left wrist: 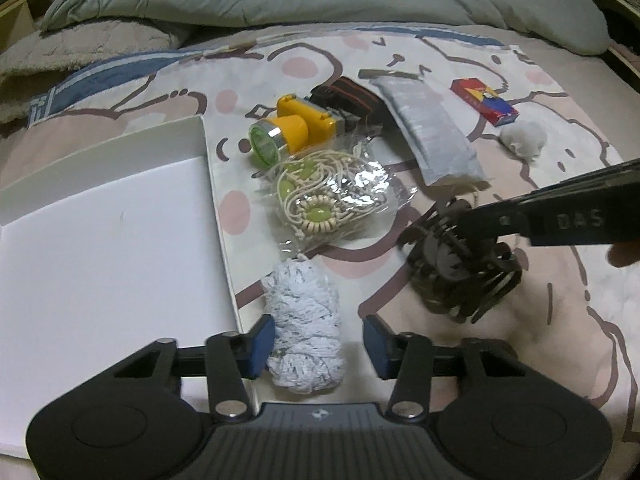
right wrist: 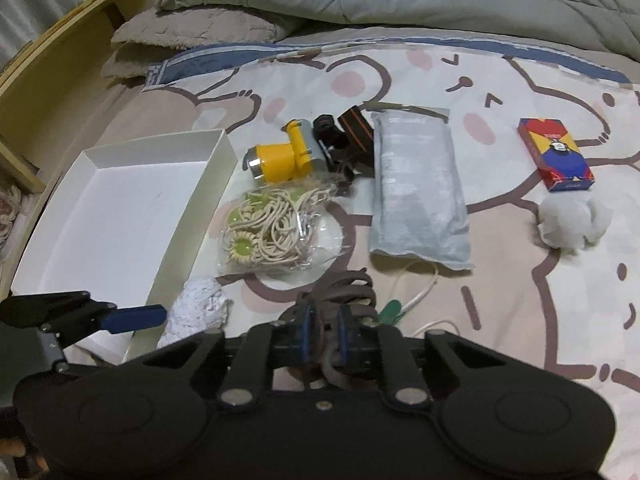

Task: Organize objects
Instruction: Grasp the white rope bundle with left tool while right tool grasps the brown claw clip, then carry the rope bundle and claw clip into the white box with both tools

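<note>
Dark claw clip [right wrist: 340, 292] is clamped in the right gripper [right wrist: 323, 338] jaws above the bed [right wrist: 520, 280], while the white yarn bundle [left wrist: 306, 340] is straddled by the wide-open left gripper [left wrist: 318, 346], right of the white box [left wrist: 100, 240].

I log: white box [right wrist: 120, 208], matt smooth card. Headlamp [right wrist: 280, 160], glossy yellow plastic, chromed rim. Cord bundle's bag [left wrist: 328, 196], shiny clear film. Mop head [left wrist: 304, 340], rough cotton yarn. Bedsheet [right wrist: 520, 300], soft printed cloth.

Left wrist view low over the bed [left wrist: 540, 312] facing the quilt, right wrist view close alongside, both sharing the white box [left wrist: 100, 220].
</note>
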### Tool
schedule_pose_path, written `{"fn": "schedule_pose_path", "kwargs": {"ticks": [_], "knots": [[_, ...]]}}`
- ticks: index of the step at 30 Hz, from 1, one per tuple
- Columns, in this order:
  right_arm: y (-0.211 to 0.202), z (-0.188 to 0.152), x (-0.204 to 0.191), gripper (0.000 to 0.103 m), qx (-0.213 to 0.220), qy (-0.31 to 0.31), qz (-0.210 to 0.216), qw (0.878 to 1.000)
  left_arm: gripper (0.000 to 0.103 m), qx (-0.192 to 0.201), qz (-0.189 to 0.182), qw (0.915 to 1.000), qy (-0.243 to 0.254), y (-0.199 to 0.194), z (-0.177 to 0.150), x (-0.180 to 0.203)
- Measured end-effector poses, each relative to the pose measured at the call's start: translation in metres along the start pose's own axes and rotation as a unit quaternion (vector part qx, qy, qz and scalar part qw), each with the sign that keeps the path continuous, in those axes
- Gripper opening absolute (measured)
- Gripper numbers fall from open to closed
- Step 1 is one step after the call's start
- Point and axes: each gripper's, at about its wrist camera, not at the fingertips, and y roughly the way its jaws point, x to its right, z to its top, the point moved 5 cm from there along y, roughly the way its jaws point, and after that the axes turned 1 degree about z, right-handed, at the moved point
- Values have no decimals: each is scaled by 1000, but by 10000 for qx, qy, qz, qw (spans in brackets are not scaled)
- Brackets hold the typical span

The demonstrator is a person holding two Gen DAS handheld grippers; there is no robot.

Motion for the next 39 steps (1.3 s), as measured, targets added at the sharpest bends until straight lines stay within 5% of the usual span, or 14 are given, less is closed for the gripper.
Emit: {"fn": "schedule_pose_path", "kwargs": {"ticks": [1,11,17,21,23,26,28,33,39], "knots": [[0,0,-1,6,-13,-13,35,10000,31,-40,33,10000,-50,2,-1,-2],[-31,-15,7,3,-136,120,420,9990,26,-166,-519,9961,-687,-15,-4,-2],[-48,-38,27,4,-316,264,516,9978,26,-360,-707,9964,-293,-20,-16,28],[-50,-47,40,6,-361,280,336,9984,31,-530,-503,9972,-178,-9,-19,34],[-52,-49,42,6,-348,243,263,9987,44,-570,-400,9973,-209,-6,-18,33],[-52,-46,41,15,-303,264,121,9991,52,-628,-282,9974,-195,-2,-18,32],[-54,-45,39,32,-254,263,73,9993,52,-694,-331,9967,-243,1,-19,32],[-52,-47,21,50,-168,-65,-226,9996,51,-818,-408,9952,-358,11,-22,34],[-35,-59,11,54,-355,-405,-780,9955,43,-984,-405,9929,-537,20,-27,32]]}}
